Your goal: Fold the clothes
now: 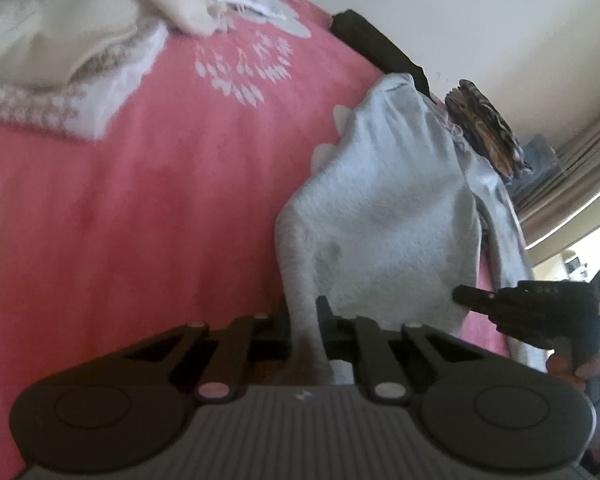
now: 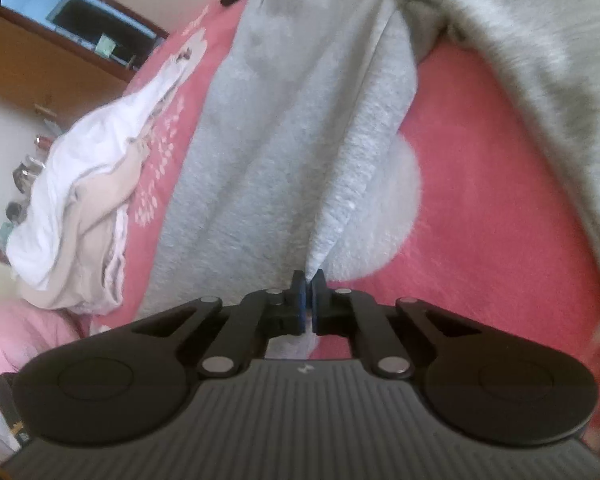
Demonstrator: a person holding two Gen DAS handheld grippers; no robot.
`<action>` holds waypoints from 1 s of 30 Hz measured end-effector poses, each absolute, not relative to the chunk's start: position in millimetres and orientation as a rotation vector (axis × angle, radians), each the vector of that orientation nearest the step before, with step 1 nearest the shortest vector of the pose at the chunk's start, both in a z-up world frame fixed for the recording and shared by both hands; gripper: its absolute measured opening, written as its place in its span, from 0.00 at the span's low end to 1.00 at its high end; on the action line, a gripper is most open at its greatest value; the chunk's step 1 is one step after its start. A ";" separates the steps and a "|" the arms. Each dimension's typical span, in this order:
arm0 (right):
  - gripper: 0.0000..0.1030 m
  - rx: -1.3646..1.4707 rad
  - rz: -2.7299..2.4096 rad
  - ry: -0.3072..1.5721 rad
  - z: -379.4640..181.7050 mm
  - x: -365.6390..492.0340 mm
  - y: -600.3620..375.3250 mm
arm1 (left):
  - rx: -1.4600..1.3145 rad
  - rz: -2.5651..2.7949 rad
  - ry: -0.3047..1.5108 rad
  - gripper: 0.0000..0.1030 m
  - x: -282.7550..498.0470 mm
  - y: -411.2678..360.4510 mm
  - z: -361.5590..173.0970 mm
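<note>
Grab step's done I think: both tongs, left (image 1: pixel 303 320) and right (image 2: pixel 309 285), are clamped on the light grey fleece sweatshirt (image 1: pixel 384 216) lying along the pink patterned bed's (image 1: pixel 140 200) far edge. Next probably lift together, keeping the 2 held edges taut, then fold over.

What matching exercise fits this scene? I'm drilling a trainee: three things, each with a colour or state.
Things:
1. bedspread
2. grey garment
3. clothes pile

Descriptions:
A. pinched by both grippers
B. white and cream, heaped at the far side
C. pink with a white leaf print

Pairs: 1-C, 2-A, 3-B. The left gripper and right gripper are each shut on a fold of the garment.
</note>
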State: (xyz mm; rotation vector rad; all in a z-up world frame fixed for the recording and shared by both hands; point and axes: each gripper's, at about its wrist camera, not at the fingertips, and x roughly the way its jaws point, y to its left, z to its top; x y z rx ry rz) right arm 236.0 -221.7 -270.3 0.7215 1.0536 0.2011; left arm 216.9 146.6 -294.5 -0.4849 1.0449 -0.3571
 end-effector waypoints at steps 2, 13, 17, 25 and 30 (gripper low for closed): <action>0.01 0.714 0.189 1.031 -260.5 225.0 -227.0 | -0.491 -0.372 1.071 0.11 215.9 142.4 -298.7; 0.01 0.668 0.185 0.997 -249.1 202.7 -228.4 | -0.422 -0.327 1.004 0.07 205.9 140.4 -287.1; 0.01 0.622 0.168 1.042 -267.5 207.1 -223.9 | -0.382 -0.311 1.003 0.07 201.1 134.6 -288.6; 0.01 0.625 0.158 1.063 -281.5 210.8 -222.1 | -0.330 -0.298 1.000 0.07 198.0 127.5 -294.1; 0.01 0.597 0.165 1.052 -284.9 209.5 -219.3 | -0.343 -0.290 0.985 0.08 193.5 127.8 -295.6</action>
